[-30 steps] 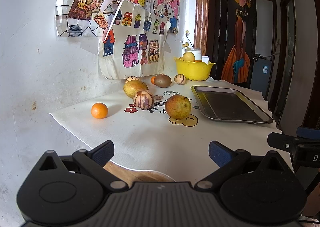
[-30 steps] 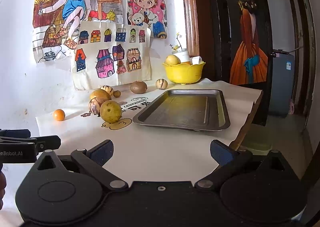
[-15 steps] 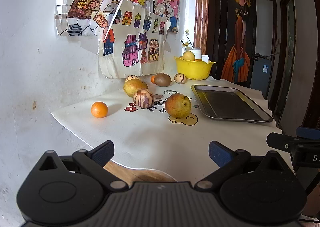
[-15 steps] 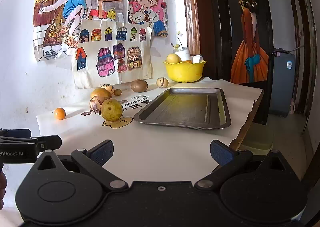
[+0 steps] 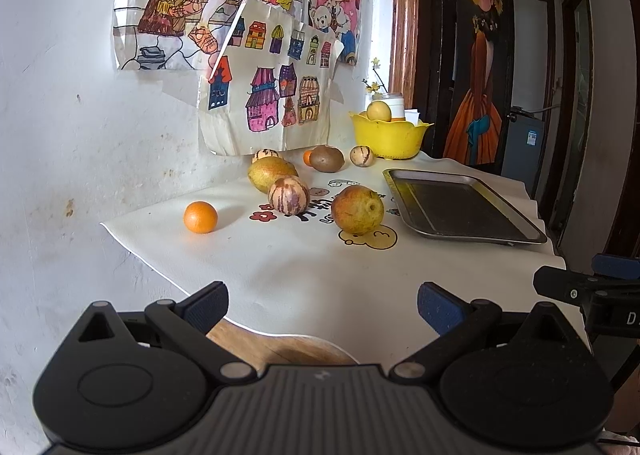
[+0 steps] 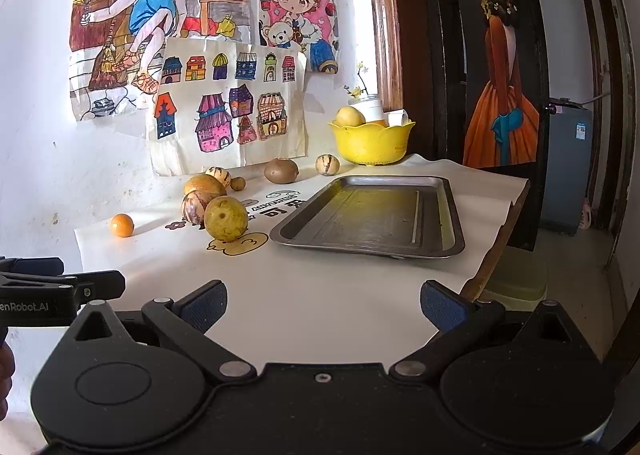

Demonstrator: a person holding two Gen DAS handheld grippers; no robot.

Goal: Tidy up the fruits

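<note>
Yellow-green round fruit (image 6: 226,218) lies loose by the desk's wall edge, beside the empty metal tray (image 6: 372,215), so we hold both claws (image 5: 322,305) (image 6: 323,305) released near the front edge, ready to reach.

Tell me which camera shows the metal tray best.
The right wrist view: the metal tray lies near the centre, its whole rim and bare floor visible, nothing on it. The left wrist view shows the same tray off to the right at a flatter angle, foreshortened, though still unobstructed.
</note>
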